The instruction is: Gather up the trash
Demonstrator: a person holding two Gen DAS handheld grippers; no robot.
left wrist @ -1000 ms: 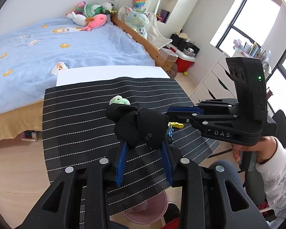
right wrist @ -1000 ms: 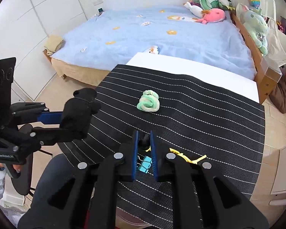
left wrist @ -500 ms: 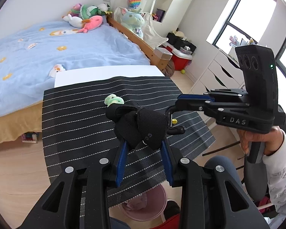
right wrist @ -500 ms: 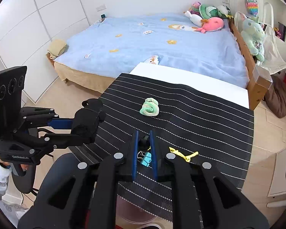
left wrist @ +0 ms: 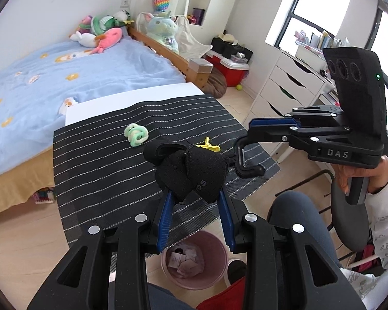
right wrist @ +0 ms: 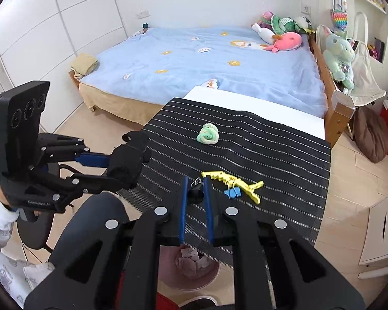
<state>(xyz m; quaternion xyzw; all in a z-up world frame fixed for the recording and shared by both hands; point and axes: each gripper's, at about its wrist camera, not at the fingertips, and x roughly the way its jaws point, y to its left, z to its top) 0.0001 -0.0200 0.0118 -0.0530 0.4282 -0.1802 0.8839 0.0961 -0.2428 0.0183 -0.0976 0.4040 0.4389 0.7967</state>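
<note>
My left gripper is shut on a crumpled black cloth and holds it above the near edge of the black striped mat. It also shows in the right wrist view. My right gripper is shut on a small black binder clip, lifted off the mat; from the left wrist view its fingers hang to the right of the cloth. A pink trash bin with paper scraps stands on the floor below both grippers, also in the right wrist view.
On the mat lie a green-white scrunchie, a yellow hair clip and a blue binder clip. A blue bed with plush toys is behind the table. White drawers stand right. My knees are beside the bin.
Both grippers have pulled back and up from the mat toward its near edge. The bin has come into full view beneath them. The right gripper has lifted the black clip off the mat.
</note>
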